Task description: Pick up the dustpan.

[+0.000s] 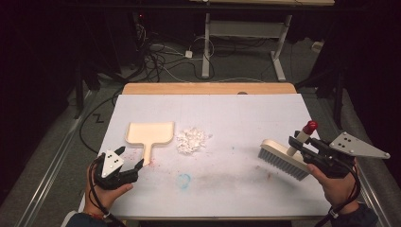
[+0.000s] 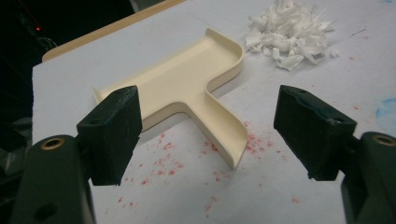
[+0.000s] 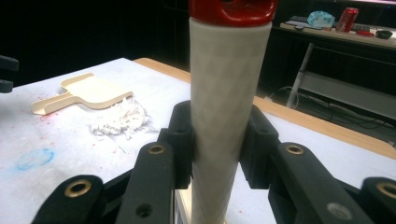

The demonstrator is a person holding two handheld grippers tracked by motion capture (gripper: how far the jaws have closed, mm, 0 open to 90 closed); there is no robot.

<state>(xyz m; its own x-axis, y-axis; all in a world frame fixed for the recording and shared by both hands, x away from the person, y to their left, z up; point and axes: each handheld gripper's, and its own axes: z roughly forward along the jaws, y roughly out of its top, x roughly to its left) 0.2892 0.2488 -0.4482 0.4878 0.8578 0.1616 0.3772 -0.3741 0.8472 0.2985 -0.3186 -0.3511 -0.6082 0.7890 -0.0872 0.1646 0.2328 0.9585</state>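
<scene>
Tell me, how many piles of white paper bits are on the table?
1. The pile of white scraps lies mid-table, just right of the cream dustpan, well left of the brush.

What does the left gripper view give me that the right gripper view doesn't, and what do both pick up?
Left gripper view: the left gripper with jaws open, empty, straddling the dustpan's handle from above, and red specks scattered on the white table cover.

Right gripper view: the right gripper shut on the brush handle with its red cap, a blue smudge, and a background desk with a red can.

Both: the cream dustpan and the pile of white shreds beside it.
</scene>
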